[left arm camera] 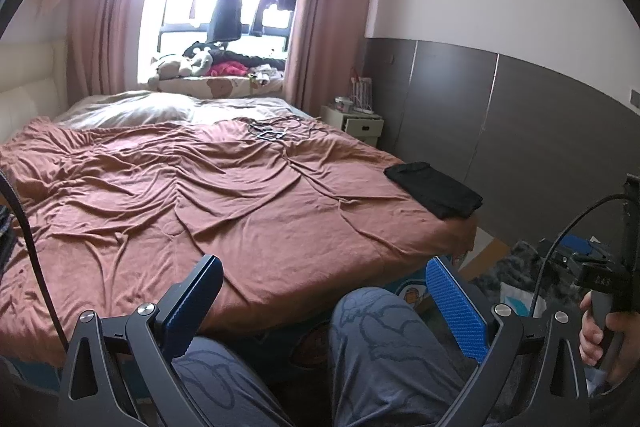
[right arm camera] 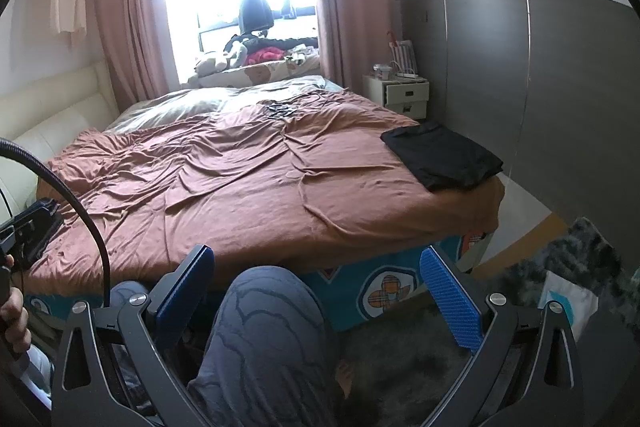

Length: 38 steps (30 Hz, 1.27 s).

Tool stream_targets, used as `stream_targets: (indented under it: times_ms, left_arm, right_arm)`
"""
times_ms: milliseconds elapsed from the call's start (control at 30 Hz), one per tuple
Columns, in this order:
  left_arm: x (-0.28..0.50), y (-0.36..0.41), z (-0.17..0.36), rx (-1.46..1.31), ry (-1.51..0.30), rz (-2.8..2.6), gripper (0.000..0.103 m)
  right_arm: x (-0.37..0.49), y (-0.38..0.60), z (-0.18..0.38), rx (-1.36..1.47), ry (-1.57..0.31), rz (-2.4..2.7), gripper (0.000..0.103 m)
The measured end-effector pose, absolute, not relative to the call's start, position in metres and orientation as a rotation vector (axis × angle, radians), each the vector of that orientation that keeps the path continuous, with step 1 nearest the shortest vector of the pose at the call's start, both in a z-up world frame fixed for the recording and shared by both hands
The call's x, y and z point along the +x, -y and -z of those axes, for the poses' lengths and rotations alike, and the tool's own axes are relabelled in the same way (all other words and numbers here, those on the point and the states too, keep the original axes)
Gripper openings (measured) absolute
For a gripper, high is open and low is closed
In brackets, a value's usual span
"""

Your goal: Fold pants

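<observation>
Black pants lie folded into a flat rectangle at the near right corner of the bed; they also show in the right wrist view. My left gripper is open and empty, held off the foot of the bed above the person's knees, well short of the pants. My right gripper is open and empty, also off the bed's foot edge, with the pants ahead and to the right. The bed has a wrinkled rust-pink cover.
A small black object with cables lies mid-bed near the far side. A white nightstand stands by the grey wall panels. The person's legs in blue pyjamas sit under both grippers. A dark shaggy rug and a white bag are on the floor at right.
</observation>
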<state>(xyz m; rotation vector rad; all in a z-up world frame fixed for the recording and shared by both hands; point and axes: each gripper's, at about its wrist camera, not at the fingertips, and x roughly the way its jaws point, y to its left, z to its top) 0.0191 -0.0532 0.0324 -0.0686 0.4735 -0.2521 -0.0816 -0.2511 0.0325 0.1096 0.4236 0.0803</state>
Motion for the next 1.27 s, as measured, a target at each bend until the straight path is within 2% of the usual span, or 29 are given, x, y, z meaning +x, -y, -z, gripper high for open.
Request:
stream_targets:
  times_ms: [1267]
  left_arm:
    - [0.0145, 0.0566, -0.0345, -0.084, -0.472, 0.248, 0.102]
  right_arm:
    - [-0.0849, 0.2489, -0.0344, 0.106, -0.424, -0.093, 0.103]
